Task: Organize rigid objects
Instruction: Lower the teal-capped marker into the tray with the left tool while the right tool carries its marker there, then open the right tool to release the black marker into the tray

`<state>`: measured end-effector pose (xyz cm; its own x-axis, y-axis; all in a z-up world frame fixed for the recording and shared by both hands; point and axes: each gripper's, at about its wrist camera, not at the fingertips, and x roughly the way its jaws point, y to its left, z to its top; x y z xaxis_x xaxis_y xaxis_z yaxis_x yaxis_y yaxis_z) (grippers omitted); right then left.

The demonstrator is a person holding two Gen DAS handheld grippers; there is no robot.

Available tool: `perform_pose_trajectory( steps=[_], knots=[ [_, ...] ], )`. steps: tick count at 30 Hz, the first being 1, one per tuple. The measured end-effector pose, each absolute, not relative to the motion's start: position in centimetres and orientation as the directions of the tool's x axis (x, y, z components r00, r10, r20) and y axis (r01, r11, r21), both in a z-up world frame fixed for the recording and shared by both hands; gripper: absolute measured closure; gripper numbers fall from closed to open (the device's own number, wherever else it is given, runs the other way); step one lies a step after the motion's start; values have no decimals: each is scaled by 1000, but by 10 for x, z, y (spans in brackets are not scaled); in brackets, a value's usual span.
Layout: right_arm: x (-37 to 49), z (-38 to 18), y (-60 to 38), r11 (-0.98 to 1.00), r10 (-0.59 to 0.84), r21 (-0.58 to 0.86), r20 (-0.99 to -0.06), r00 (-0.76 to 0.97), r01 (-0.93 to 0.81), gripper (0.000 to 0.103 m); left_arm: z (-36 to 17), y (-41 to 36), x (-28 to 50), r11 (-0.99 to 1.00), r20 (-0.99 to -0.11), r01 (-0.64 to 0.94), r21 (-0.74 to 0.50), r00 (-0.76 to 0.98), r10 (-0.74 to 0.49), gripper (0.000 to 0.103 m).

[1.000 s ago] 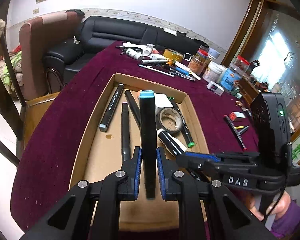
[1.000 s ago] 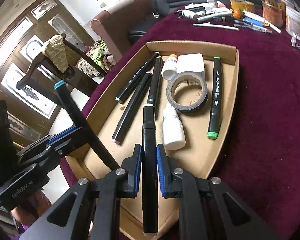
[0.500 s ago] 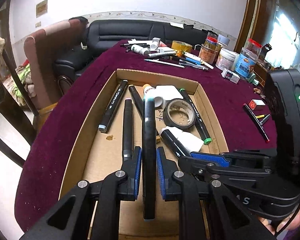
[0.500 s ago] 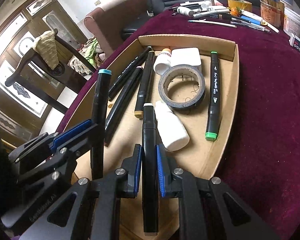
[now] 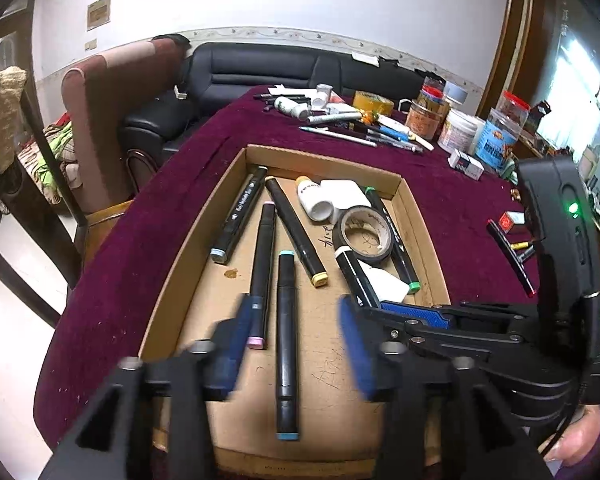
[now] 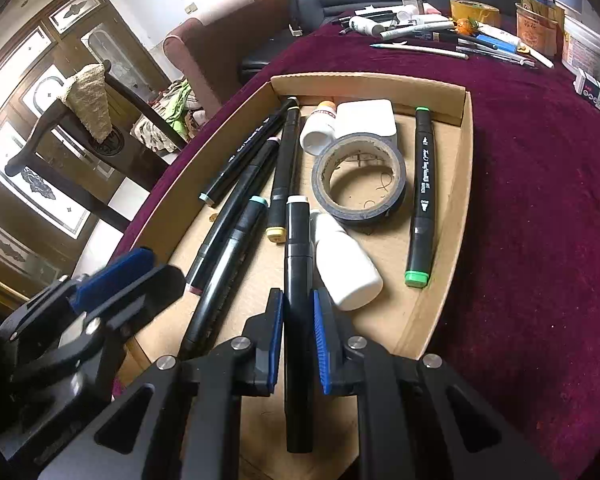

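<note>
Leftward first: left gripper (image 5: 296,344) spread wide and blurred, released above the teal-capped marker (image 5: 287,344) lying flat in the cardboard tray (image 5: 428,240). Risk of clipping that marker or the pink-tipped marker (image 5: 260,276) just beside it. Rightward: right gripper (image 6: 298,344) clenched on the white-capped marker (image 6: 298,280), close beside the white bottle (image 6: 346,268); likely to nudge it, or roll toward the tape roll (image 6: 358,178) once freed.

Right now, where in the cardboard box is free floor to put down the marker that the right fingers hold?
Bare cardboard lies near the front wall of the cardboard box, between the teal-capped marker and the white bottle. The far end is crowded: tape roll, white block, green-capped marker.
</note>
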<state>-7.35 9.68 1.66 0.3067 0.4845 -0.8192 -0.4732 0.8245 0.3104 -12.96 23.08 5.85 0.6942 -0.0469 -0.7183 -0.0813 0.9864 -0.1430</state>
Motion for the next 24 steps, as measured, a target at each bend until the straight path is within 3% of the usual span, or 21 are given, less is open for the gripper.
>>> perform_pose_trajectory(
  steps=[7,17,19,21,24],
  knots=[
    [-73,17,97,827,482,308,-819,311,-471,88,68,232,-141,988,-694,-96,-122,720,-16,32],
    [-73,18,95,830,484,312,-815,318,-463,88,64,238,-140,984,-710,-125,-125,705,-1,25],
    [-73,20,94,829,487,313,-811,323,-464,86,64,238,-140,984,-713,-128,-124,701,2,23],
    [-74,24,94,827,493,313,-803,334,-468,72,64,239,-140,982,-714,-134,-130,700,1,21],
    [-75,29,90,816,518,335,-785,339,-471,66,65,242,-143,980,-715,-148,-136,699,7,20]
  ],
)
